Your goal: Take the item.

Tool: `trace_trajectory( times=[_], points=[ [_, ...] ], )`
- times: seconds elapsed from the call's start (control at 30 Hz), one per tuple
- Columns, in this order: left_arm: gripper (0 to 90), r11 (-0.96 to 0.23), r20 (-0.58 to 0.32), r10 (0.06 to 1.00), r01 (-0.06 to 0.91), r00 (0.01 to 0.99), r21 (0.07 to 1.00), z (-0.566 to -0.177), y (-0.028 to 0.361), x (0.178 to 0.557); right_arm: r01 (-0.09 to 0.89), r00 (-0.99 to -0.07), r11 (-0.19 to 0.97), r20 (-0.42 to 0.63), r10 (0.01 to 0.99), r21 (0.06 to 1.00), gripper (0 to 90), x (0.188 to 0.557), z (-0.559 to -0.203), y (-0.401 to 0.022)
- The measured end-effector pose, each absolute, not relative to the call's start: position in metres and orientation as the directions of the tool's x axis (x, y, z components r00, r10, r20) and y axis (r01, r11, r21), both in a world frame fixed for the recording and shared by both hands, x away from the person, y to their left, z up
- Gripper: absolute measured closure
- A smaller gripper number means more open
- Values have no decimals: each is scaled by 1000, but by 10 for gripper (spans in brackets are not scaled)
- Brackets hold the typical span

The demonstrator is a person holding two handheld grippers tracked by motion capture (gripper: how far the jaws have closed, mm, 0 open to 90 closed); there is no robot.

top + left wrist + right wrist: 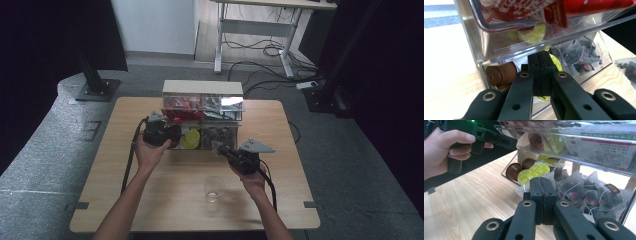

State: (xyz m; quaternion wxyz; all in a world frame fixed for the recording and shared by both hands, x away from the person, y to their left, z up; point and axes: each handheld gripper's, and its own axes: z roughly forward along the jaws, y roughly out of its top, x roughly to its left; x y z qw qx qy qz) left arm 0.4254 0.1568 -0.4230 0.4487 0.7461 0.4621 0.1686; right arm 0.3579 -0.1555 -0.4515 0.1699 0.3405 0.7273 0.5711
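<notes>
Pale wood-grain table (150,190); clear acrylic organiser (202,115) with a cream top. Its upper drawer holds red packets with white print (524,7) and white labelled sachets (606,150). Below sit brown coffee capsules (513,171) with yellow-green foil lids (537,170) and translucent tea bags of dark leaves (596,195). Black grippers; a colourless glass (213,188) near the front edge

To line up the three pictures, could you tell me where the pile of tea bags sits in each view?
High view: tea bags in the organizer's lower right compartment, centre of the table.
Left gripper view: right of centre, behind the clear wall.
Right gripper view: lower right, beyond the jaws.
Shared landmark: the yellow-lidded capsules beside them.
</notes>
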Motion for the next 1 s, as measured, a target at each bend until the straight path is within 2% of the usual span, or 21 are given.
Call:
trace_trajectory(
  times=[1.0],
  points=[
    [893, -173, -165, 841, 546, 515, 820, -423, 157, 426, 270, -754, 116, 135, 643, 956, 883, 317, -442, -159]
  ],
)
